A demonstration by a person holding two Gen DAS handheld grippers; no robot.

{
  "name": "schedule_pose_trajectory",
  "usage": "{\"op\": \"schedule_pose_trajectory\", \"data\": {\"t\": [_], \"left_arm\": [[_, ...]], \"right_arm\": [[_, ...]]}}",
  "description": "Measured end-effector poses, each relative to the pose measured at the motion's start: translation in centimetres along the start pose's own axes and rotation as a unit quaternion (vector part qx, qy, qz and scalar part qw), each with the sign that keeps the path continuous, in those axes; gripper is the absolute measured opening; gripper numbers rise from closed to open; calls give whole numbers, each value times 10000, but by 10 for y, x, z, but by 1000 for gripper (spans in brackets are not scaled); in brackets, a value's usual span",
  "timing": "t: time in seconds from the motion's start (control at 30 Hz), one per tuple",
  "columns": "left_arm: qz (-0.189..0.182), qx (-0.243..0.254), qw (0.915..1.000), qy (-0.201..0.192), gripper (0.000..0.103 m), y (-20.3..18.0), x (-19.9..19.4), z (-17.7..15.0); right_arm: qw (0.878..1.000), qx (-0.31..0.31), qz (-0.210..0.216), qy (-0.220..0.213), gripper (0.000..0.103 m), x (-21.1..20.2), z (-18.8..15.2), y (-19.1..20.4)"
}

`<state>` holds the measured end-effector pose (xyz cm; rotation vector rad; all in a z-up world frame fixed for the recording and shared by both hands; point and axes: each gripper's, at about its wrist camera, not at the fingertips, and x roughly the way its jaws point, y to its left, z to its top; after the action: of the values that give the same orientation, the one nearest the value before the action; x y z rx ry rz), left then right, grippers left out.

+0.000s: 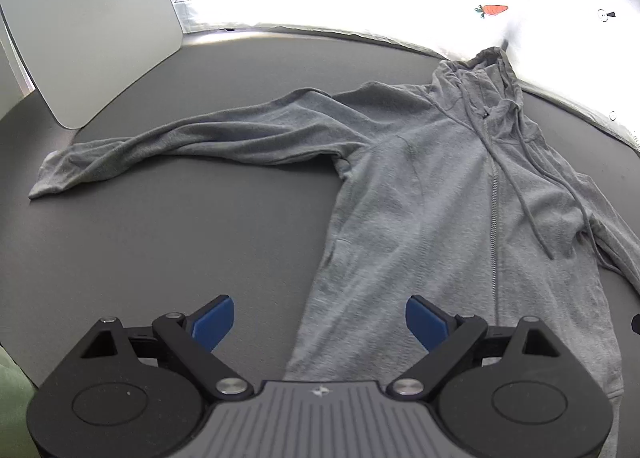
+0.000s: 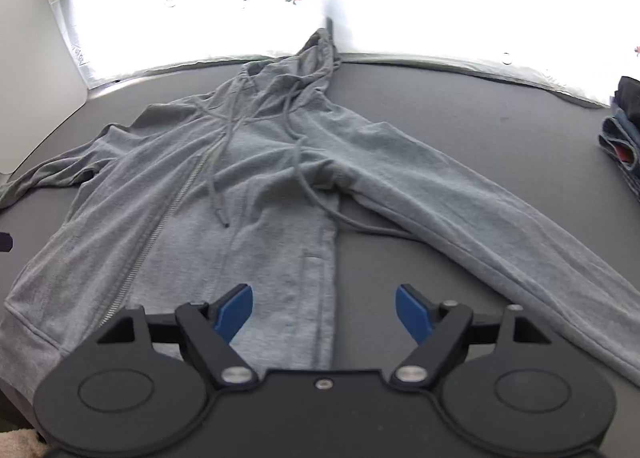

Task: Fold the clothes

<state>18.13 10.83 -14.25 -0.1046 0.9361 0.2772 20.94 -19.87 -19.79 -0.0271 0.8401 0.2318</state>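
A grey zip-up hoodie (image 1: 420, 185) lies flat and face up on the dark table (image 1: 180, 238), hood toward the far edge. One sleeve (image 1: 180, 145) stretches out to the left; the other sleeve (image 2: 480, 209) runs out to the right. The zipper (image 2: 168, 209) is closed and the drawstrings lie loose on the chest. My left gripper (image 1: 319, 320) hovers open over the hoodie's lower left hem with nothing between its blue pads. Above the hoodie's lower right side edge (image 2: 328, 258) my right gripper (image 2: 324, 312) also stands open and empty.
A white-grey board (image 1: 92, 29) leans at the table's back left. Bright patterned fabric with carrot prints (image 1: 495, 9) lines the far edge. A stack of folded dark and denim clothes (image 2: 624, 137) sits at the right edge. Something green (image 1: 14, 398) shows at the near left.
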Motion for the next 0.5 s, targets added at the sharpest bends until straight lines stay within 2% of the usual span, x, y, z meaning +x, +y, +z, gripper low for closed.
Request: {"op": "schedule_pose_trajectory", "data": {"t": [0.1, 0.23, 0.3, 0.37, 0.5], "left_arm": [[375, 210, 9986, -309, 93, 52, 14, 20], [821, 592, 9939, -441, 86, 135, 39, 50], [956, 987, 9886, -613, 86, 166, 52, 58], [1049, 1395, 9820, -721, 86, 191, 67, 64], [957, 2113, 9709, -591, 83, 220, 99, 76]], "right_arm": [[9997, -163, 174, 43, 81, 15, 9, 71], [9995, -328, -2, 24, 81, 32, 14, 156], [9991, -401, -99, -9, 94, 40, 14, 193], [9993, -299, -205, 72, 94, 54, 14, 215], [9975, 399, -449, 376, 94, 73, 17, 240]]}}
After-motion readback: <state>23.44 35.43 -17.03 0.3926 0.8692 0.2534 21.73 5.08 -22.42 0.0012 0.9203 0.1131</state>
